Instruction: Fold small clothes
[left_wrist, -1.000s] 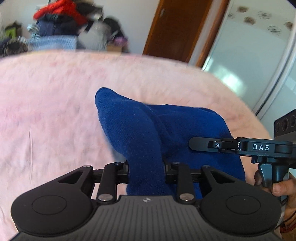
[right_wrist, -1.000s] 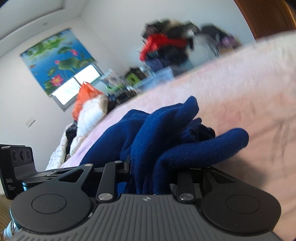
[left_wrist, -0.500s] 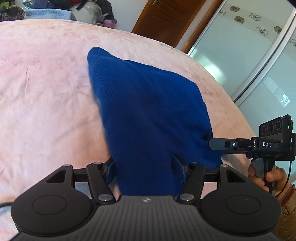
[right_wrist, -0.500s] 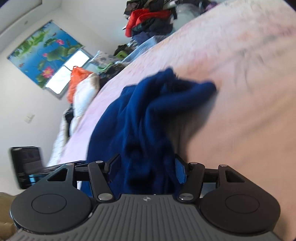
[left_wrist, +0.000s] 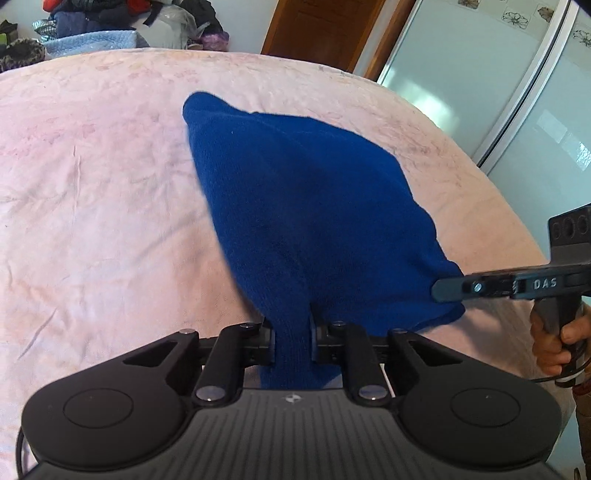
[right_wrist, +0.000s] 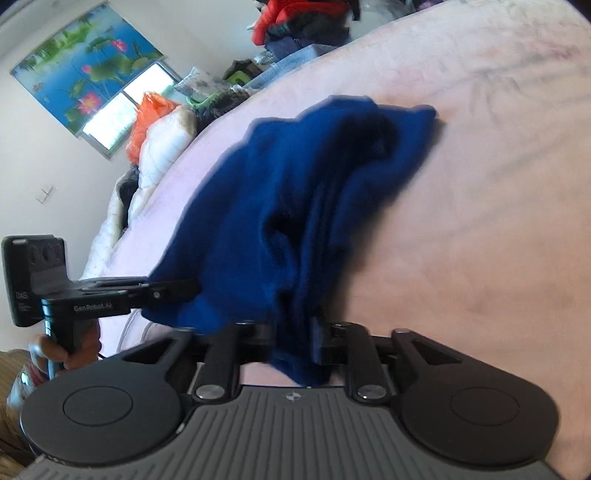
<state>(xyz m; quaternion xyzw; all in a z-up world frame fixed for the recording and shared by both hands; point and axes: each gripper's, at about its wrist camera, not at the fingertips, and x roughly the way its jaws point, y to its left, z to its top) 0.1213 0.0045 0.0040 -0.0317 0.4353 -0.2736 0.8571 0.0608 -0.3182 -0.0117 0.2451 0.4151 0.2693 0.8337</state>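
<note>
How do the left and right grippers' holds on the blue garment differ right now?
The left gripper pinches a single smooth layer of the blue garment, which spreads flat ahead of it; the right gripper clamps a thicker, bunched, creased edge. The cloth ahead of the left looks taut, while ahead of the right it lies rumpled in folds. Both are shut on the same garment over the pink blanket.

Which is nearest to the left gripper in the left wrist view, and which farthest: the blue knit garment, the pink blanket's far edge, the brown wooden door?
1. Blue knit garment: pinched in the left gripper.
2. Pink blanket's far edge: beyond the garment.
3. Brown wooden door: behind the bed, upper centre.
</note>
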